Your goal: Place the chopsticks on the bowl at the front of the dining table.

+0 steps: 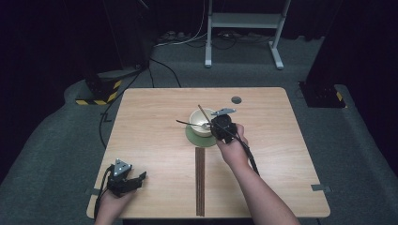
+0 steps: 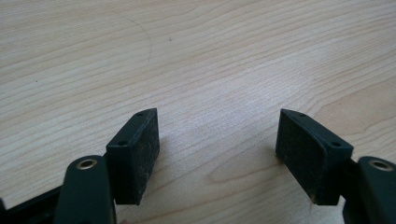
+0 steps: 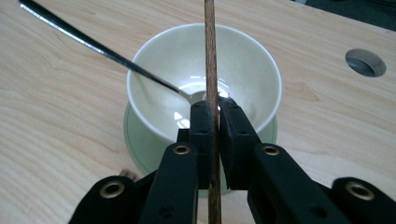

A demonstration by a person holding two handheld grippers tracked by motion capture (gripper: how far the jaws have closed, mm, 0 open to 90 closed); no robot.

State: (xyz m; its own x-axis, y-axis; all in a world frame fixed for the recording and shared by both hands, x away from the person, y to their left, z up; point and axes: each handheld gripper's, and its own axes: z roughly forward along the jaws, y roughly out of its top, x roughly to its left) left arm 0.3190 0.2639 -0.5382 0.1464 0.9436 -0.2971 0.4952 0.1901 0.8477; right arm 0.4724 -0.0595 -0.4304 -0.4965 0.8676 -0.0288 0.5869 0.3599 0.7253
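Nearest you in the high view, your left gripper (image 1: 141,178) rests idle; two brown wooden chopsticks (image 1: 200,180) lie mid-table. Its own view: jaws spread, empty. Right gripper view: right gripper (image 3: 215,112) pinches one chopstick (image 3: 210,51) over the one cream bowl (image 3: 252,65), green saucer (image 3: 140,149) and one metal spoon (image 3: 84,39); lower it in next

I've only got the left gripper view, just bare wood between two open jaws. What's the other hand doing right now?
Observer: The right gripper is shut on a brown chopstick, held over a white bowl.
Operator: Anything in that bowl?
Observer: A metal spoon rests in it, handle sticking out over the rim.
Operator: And the bowl sits straight on the table?
Observer: No, on a pale green saucer. More chopsticks lie on the wood nearer the person.
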